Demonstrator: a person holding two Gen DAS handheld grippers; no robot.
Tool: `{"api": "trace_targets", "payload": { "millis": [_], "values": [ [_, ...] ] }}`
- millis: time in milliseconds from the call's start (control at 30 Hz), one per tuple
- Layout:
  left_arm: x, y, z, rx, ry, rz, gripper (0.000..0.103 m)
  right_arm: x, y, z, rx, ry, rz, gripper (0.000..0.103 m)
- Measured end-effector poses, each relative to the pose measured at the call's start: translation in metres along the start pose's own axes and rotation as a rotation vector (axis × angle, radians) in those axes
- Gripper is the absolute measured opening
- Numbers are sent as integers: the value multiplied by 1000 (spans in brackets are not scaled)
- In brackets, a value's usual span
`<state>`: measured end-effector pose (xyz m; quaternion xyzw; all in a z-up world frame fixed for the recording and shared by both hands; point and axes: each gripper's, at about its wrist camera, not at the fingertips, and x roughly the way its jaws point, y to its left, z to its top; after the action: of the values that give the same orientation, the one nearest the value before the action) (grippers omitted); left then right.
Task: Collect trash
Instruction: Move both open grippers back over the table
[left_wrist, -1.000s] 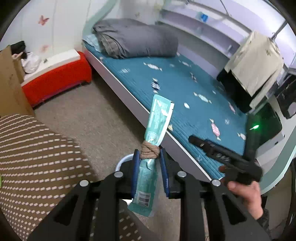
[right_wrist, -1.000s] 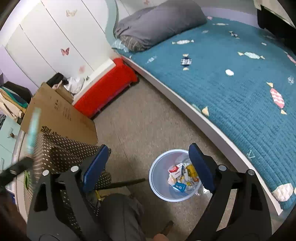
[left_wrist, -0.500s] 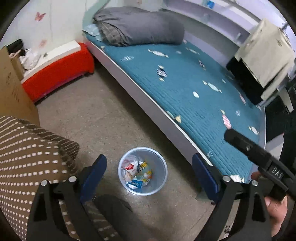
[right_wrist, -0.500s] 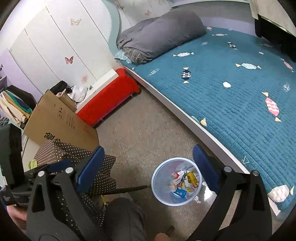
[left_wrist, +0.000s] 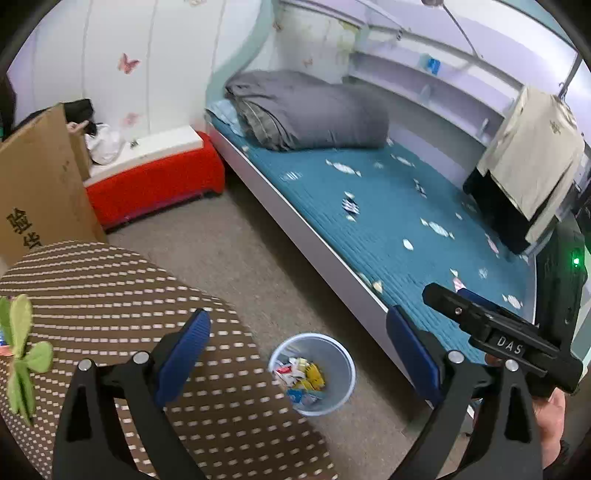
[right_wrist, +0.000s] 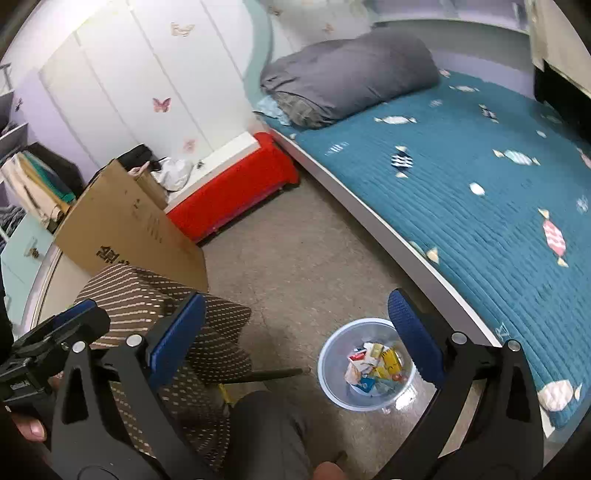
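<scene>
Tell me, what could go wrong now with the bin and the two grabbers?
1. The trash bin stands on the floor close beside the bed and the person's knee; a bump might tip it and spill the wrappers.
2. Both the left gripper and right gripper are open and empty, held close together, so they might knock into each other.
3. The patterned cloth sits right under the left gripper and might snag.

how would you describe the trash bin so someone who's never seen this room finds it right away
Start at the bed with the teal candy-print cover and look at the beige floor by its white side rail. The trash bin stands there, apart from the rail. It is the only small, round, translucent bluish-white container there, open-topped, with colourful wrappers inside.
</scene>
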<state>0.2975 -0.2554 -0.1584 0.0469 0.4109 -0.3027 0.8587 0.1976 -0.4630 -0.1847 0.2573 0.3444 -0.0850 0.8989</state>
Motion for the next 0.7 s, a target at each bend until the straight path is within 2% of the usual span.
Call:
{"api": "trace_targets", "payload": {
  "millis": [300,700],
  "values": [
    [-48,50,-9,-63,-71,63,94,-6,69,5,-108,-13,54,97],
    [-115,136,-45,-190,-150,209,94,5,186,-18,-303,26,132,97]
  ]
}}
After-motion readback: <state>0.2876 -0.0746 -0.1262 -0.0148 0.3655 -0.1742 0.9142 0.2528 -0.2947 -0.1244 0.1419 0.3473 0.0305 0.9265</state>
